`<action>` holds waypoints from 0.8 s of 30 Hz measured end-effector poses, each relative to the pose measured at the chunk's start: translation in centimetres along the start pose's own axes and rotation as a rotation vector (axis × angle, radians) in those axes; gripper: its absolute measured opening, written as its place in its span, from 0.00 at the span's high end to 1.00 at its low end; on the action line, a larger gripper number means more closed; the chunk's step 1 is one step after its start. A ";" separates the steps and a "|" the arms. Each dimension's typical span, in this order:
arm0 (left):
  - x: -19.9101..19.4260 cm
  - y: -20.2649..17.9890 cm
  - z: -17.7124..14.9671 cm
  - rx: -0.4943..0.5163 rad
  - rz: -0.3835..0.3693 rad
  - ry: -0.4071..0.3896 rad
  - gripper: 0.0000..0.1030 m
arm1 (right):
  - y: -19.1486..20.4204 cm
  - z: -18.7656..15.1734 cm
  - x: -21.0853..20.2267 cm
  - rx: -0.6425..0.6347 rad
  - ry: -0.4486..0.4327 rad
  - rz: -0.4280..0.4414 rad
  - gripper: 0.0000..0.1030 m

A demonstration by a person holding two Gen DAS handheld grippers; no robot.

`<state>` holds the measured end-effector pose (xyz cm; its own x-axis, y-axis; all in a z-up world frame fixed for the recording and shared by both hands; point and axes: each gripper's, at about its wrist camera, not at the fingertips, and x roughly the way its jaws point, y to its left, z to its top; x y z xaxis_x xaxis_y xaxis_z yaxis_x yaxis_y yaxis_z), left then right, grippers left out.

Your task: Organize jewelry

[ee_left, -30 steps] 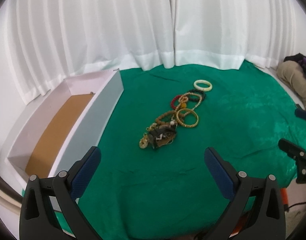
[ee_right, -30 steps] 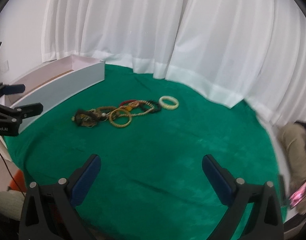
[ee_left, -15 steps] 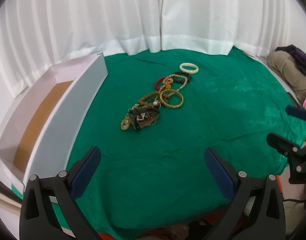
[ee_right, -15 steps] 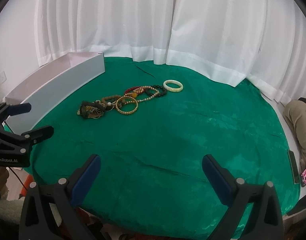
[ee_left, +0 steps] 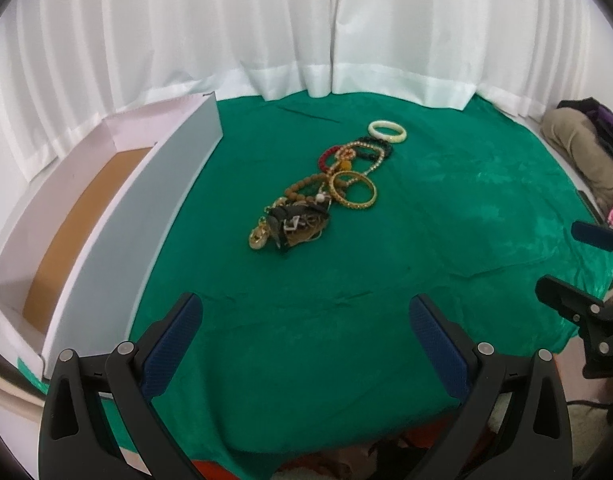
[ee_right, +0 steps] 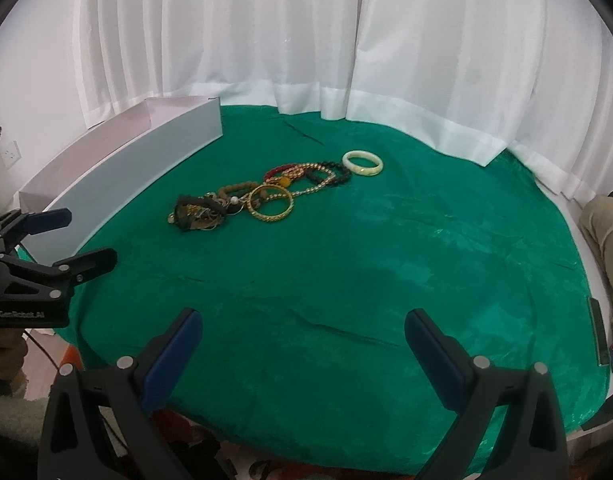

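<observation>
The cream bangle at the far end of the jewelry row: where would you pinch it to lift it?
Judging by its pose, grip the cream bangle across its free far rim, coming from above: it lies flat on the green cloth, and its near side sits by the black beads.

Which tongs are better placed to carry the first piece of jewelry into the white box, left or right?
Probably the left. The white box lies on the left tongs' side, and the jewelry pile sits just ahead of them. The right tongs, also open and empty, would have to reach across the left ones.
</observation>
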<state>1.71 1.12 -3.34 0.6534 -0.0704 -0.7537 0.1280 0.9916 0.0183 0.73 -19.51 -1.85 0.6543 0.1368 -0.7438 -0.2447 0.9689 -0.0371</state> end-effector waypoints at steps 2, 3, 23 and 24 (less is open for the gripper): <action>0.2 0.0 -0.1 0.002 0.002 0.008 0.00 | 0.0 -0.1 0.0 0.004 0.001 0.010 0.00; 0.2 0.0 -0.1 0.003 0.002 0.010 0.00 | -0.1 -0.1 0.1 0.005 0.004 0.010 0.00; 2.0 3.7 2.7 0.159 0.034 -0.029 0.00 | -1.1 -0.8 0.1 0.055 0.009 0.008 0.00; 2.6 3.8 3.0 0.168 -0.007 -0.021 0.00 | -1.2 -0.8 0.3 0.062 0.016 0.012 0.00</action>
<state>6.16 4.36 -3.23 0.6671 -0.0810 -0.7405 0.2543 0.9591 0.1242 0.60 -20.80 -2.54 0.6401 0.1453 -0.7544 -0.2072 0.9782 0.0126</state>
